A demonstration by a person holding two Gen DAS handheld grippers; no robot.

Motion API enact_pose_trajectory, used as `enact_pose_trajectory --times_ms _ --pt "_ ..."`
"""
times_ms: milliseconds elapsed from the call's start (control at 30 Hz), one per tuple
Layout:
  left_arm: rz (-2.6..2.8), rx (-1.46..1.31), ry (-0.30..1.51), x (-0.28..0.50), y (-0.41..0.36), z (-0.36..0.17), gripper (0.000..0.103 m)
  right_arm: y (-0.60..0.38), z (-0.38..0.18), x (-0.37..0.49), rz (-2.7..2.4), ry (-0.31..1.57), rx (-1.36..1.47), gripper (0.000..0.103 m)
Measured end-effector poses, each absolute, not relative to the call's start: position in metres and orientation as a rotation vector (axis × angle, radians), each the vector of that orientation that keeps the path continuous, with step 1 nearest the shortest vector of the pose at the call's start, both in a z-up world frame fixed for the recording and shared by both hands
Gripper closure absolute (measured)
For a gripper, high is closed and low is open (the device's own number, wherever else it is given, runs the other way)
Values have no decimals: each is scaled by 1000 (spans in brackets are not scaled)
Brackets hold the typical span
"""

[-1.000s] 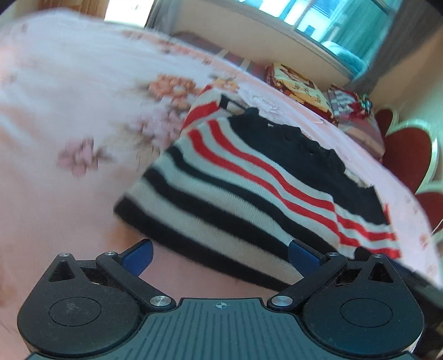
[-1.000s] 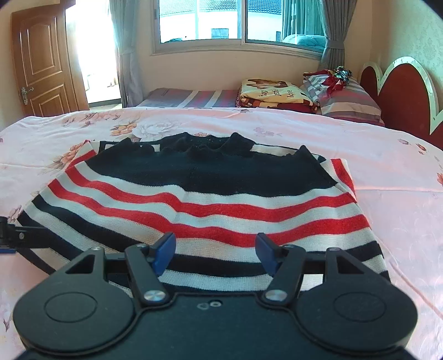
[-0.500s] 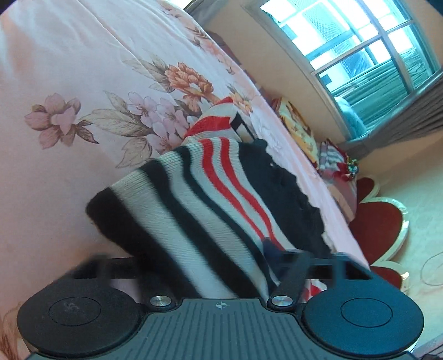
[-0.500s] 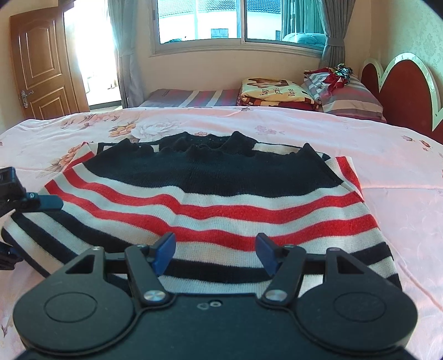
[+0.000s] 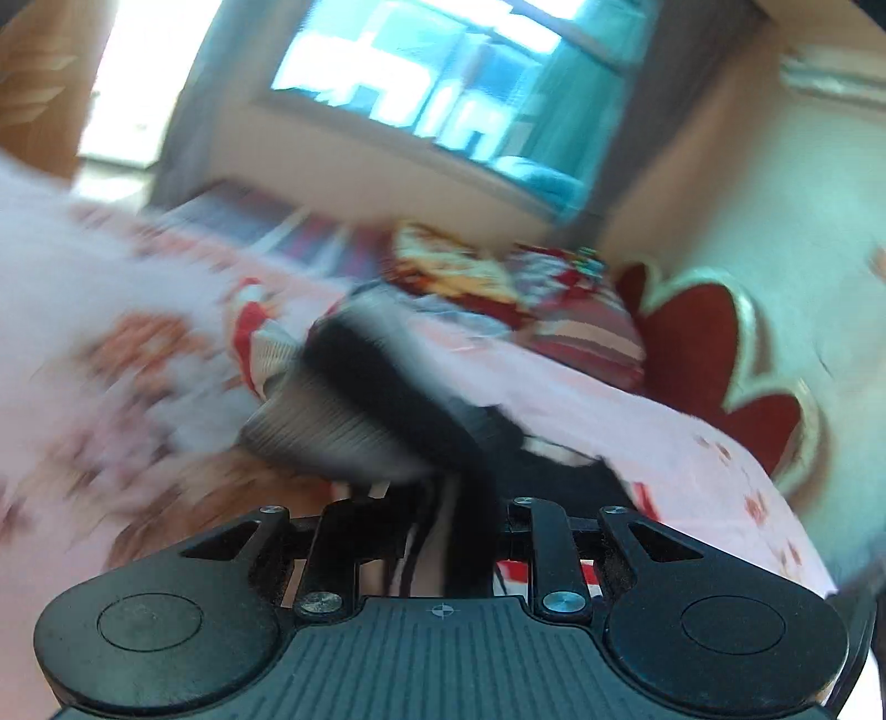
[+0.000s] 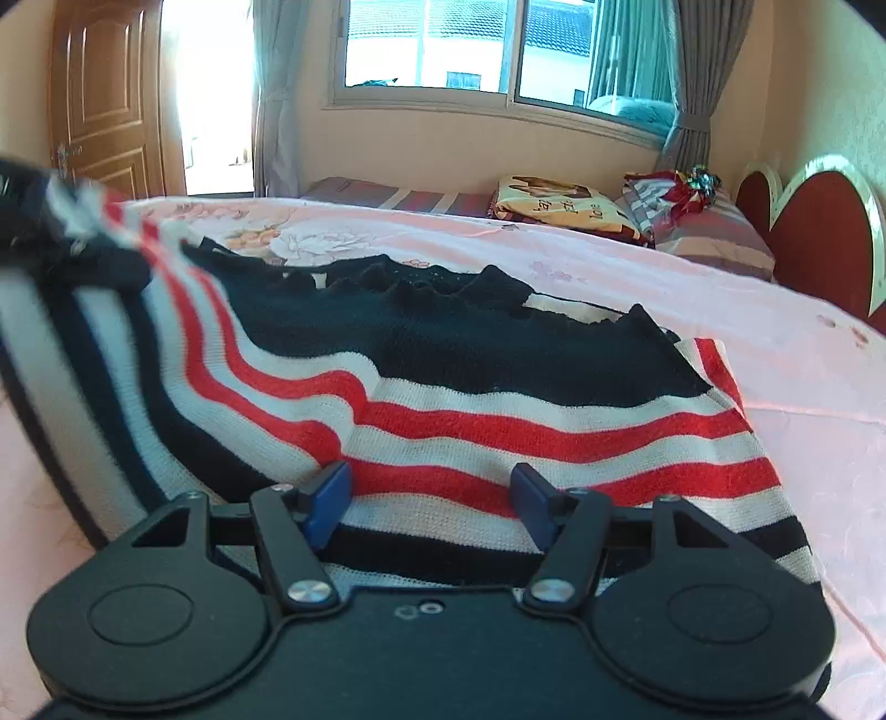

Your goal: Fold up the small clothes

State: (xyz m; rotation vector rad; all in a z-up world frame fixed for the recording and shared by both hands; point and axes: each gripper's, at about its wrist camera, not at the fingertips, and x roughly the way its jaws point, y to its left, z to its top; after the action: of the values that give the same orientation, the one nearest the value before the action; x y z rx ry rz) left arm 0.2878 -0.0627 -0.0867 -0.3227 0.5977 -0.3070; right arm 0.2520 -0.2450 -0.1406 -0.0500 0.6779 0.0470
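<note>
- Between the jaws of the left gripper (image 5: 437,515): a bunched fold of the striped sweater (image 5: 354,410), clenched tight, with dark yarn hanging down through the narrow gap; view heavily blurred.
- Beyond that grip: lifted side of the sweater curling over in black and white bands, raised off the bed (image 5: 637,437).
- At the right gripper (image 6: 426,498): jaws spread wide and released, blue pads (image 6: 326,501) apart, hovering over the near hem, contact with the knit not clear.
- On the bed's pink floral sheet (image 6: 692,299): rest of the sweater (image 6: 498,399) lying flat near the close edge, black yoke toward the far side, red and white stripes in the middle, black and white bands nearest.
- At the far left of the right wrist view: one side of the sweater pulled up and folding inward.
- Toward the head of the bed: patterned pillows (image 6: 559,207), red scalloped headboard (image 6: 819,232).
- On the far wall: window (image 6: 470,50) with curtains, wooden door (image 6: 99,94) to the left.
</note>
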Motion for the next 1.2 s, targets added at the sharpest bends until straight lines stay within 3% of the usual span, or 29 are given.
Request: enact_pose_trajectory --times_ms 333,433,533,567,600,800,967,1033,1067,1100,1133,1200 --pt "-695 14 765 285 -202 -107 79 -335 -126 188 -145 683 98 40" --pt "-680 72 728 272 -200 -96 78 -347 -123 172 -138 689 137 42" --pt "-675 -29 724 264 -172 -75 50 -354 -115 165 -93 682 227 39" --pt "-656 -65 709 261 -161 -68 39 -356 -112 165 -67 684 267 34" --pt "-630 -102 690 258 -150 -63 35 -358 -110 166 -39 688 305 28" --pt "-393 -167 709 277 -92 -87 30 -368 -103 191 64 692 516 19" --pt "-324 -176 737 291 -87 -109 30 -377 -123 248 90 745 662 21" --pt "-315 -169 733 296 -94 -111 29 -377 -128 266 99 747 682 25" --pt "-311 -169 733 297 -94 -111 29 -377 -130 272 101 745 682 37" --pt "-304 -175 738 299 -94 -112 28 -376 -130 278 98 743 666 59" --pt "-299 -184 746 302 -93 -112 26 -375 -131 281 96 742 640 70" --pt "-287 -189 744 304 -91 -112 23 -368 -123 280 98 711 579 78"
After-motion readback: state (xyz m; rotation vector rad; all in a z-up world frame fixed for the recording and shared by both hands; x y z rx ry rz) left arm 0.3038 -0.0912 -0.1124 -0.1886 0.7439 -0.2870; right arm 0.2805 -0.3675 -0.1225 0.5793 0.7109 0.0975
